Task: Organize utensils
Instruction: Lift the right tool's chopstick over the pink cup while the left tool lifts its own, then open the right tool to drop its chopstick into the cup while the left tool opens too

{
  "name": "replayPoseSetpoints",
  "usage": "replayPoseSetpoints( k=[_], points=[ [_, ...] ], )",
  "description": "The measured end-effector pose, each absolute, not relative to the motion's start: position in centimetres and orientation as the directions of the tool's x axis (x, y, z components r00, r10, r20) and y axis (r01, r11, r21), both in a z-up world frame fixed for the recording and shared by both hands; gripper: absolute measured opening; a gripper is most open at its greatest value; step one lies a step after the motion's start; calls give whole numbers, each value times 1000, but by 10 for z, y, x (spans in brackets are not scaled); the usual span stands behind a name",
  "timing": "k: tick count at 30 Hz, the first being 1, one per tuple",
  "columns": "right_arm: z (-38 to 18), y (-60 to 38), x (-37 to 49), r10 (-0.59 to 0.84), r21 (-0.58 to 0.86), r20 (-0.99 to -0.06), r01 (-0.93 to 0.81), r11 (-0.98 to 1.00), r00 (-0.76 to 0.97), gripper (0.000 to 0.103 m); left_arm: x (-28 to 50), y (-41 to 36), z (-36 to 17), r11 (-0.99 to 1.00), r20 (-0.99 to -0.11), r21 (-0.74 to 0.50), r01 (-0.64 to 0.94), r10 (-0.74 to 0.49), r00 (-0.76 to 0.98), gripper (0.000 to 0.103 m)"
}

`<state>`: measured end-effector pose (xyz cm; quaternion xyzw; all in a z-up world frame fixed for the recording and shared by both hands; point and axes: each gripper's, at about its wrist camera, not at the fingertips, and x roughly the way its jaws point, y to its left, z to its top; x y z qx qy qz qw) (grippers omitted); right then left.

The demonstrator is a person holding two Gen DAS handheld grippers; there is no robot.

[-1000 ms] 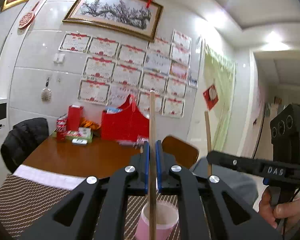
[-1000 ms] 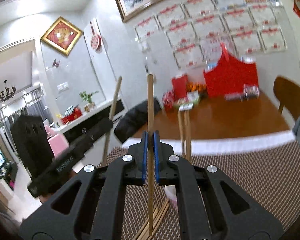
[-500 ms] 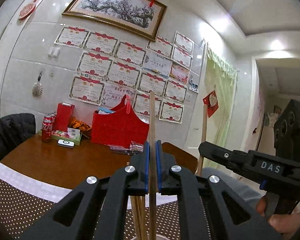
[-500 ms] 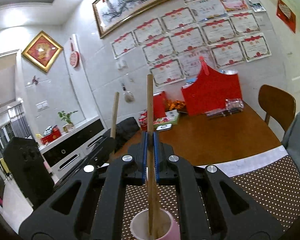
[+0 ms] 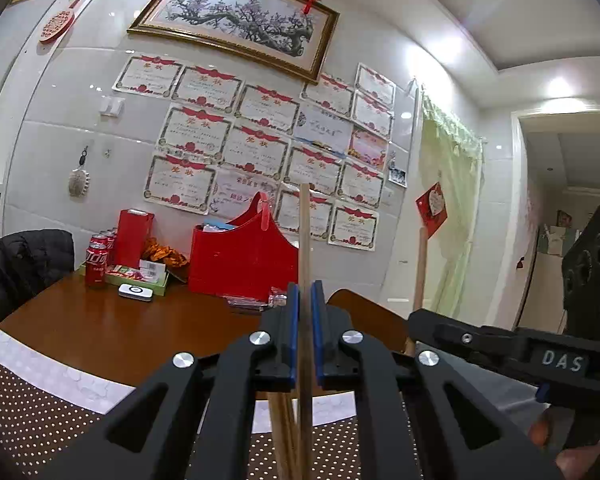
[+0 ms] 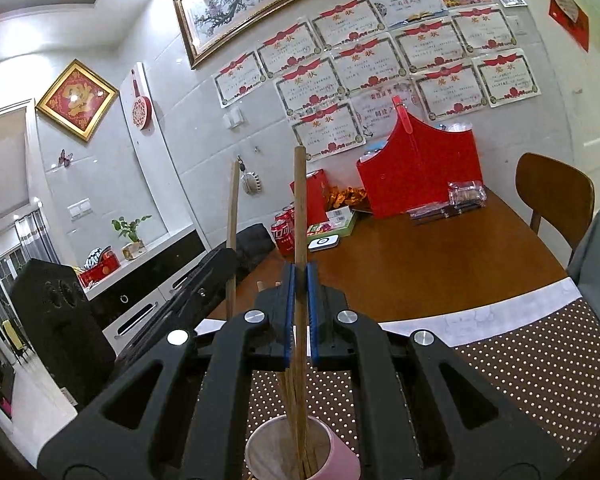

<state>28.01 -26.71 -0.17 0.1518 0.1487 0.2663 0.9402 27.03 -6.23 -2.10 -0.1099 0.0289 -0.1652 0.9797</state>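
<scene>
My left gripper (image 5: 305, 312) is shut on a wooden chopstick (image 5: 305, 240) held upright. My right gripper (image 6: 300, 292) is shut on another wooden chopstick (image 6: 300, 208), also upright, with its lower end inside a pink cup (image 6: 340, 456) below the jaws. The cup holds several chopsticks. The cup is hidden in the left wrist view, where other chopsticks (image 5: 282, 432) show under the jaws. The right gripper (image 5: 500, 344) shows at the right of the left wrist view with its chopstick (image 5: 420, 268). The left gripper (image 6: 204, 276) shows at the left of the right wrist view.
A brown dotted placemat (image 6: 520, 372) lies on a brown wooden table (image 6: 440, 264). At the far side stand a red basket (image 6: 420, 176), red soda cans (image 5: 97, 260), a red box (image 5: 134, 236) and snacks. A wooden chair (image 6: 556, 196) stands at the right.
Both grippers have moved over the pink cup. The right chopstick has gone down into the cup. The left wrist view has lifted, so the cup has dropped out of it.
</scene>
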Motion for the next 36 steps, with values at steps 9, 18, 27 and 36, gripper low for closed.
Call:
replayPoseSetpoints(
  k=[9,18,27,36],
  points=[
    [-6,-259,284,554,345,-244,-463,816,796,6,275,-69,-37,936,-79,-189,296,-315,946,6],
    [-12,-267,290,545,405,-302,-412,816,782,95,268,-61,-37,939,-170,-191,286,-319,932,56],
    [0,-279,280,477,407,-291,-344,846,830,97,234,-58,-17,974,-239,-77,214,-227,944,75],
    [23,-274,250,452,364,-262,-347,864,852,97,184,-29,0,988,-273,-25,154,-155,949,75]
  ],
)
